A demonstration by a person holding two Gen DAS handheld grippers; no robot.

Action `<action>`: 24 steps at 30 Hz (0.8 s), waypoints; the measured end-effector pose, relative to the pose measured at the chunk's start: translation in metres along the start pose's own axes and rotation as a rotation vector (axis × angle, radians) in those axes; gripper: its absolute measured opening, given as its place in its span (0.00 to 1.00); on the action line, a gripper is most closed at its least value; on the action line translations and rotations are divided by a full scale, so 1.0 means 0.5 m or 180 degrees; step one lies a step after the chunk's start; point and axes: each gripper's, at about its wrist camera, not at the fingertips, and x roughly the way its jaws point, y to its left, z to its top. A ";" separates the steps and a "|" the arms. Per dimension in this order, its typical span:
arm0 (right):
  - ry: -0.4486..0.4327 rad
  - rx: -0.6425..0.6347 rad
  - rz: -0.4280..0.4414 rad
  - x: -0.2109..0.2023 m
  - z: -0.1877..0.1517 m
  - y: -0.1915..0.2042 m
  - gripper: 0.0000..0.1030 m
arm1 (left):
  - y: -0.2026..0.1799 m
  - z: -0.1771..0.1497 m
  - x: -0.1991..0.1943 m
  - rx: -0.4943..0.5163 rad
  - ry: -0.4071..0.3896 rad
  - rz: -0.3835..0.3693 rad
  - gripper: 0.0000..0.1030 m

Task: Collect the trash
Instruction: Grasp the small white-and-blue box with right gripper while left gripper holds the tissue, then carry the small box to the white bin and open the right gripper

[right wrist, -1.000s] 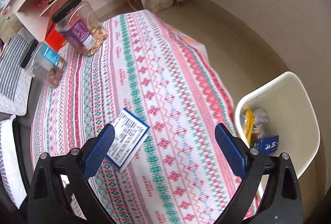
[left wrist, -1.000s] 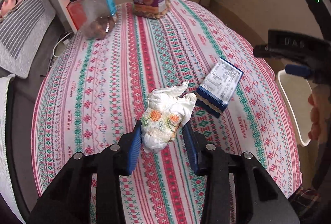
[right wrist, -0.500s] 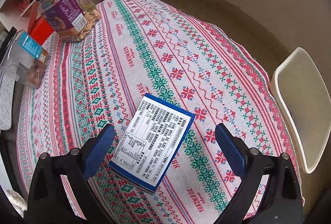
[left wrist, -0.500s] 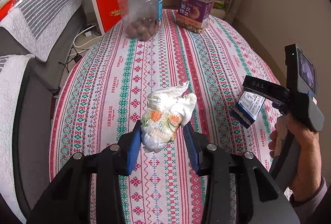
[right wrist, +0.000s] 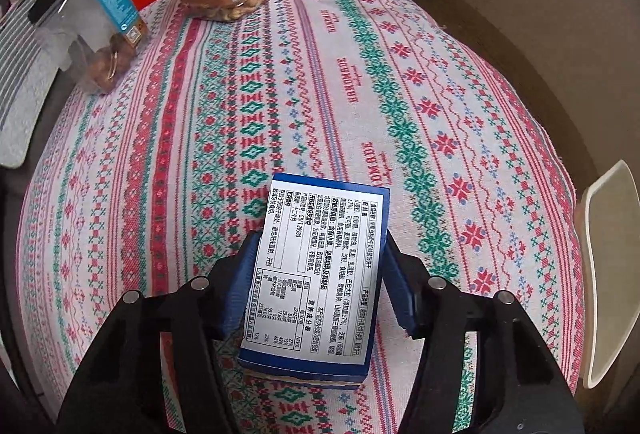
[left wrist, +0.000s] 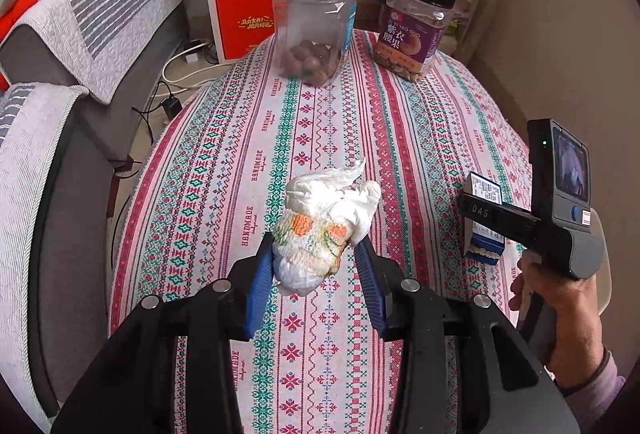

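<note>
Left wrist view, left to right: grey striped quilted sofa cover, red carton with gold lettering on the floor, two clear plastic jars with black screw lids. Left jar is nearly empty, with brown round nuts at the bottom and a blue label strip; right jar has a purple label with Chinese characters and "ZI YI YAO GUO". Woven tablecloth has red/green/pink cross-stitch bands, "HANDMADE" repeated. Left gripper is clamped on one crumpled white tissue wad with orange and green print, held above the cloth. Far right, a hand holds the right gripper's black body marked "DAS".

Right wrist view: right gripper has just been closing; blue pads sit against both long edges of one flat blue cardboard box, with a white nutrition label in Chinese, lying on the cloth. White plastic bin rim sits just off the table's right edge.
</note>
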 end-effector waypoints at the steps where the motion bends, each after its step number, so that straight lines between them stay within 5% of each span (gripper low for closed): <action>1: -0.0001 -0.0098 0.0079 -0.005 -0.003 0.012 0.54 | 0.001 0.001 -0.001 -0.0011 -0.0004 -0.0006 0.40; 8: -0.0002 -0.0653 0.0221 -0.030 -0.027 0.062 0.56 | -0.002 0.004 -0.013 -0.0003 -0.0049 -0.0011 0.40; 18: 0.0121 -0.0550 0.0172 -0.004 -0.041 0.057 0.79 | 0.008 0.002 -0.006 -0.0044 -0.0002 0.0010 0.40; 22: 0.0025 -0.0663 0.0052 -0.012 -0.042 0.070 0.53 | 0.002 0.001 0.003 -0.0051 0.0036 0.0009 0.40; 24: 0.0019 -0.0556 0.0176 -0.026 -0.038 0.060 0.52 | -0.001 0.002 0.005 -0.0075 0.0033 0.0000 0.40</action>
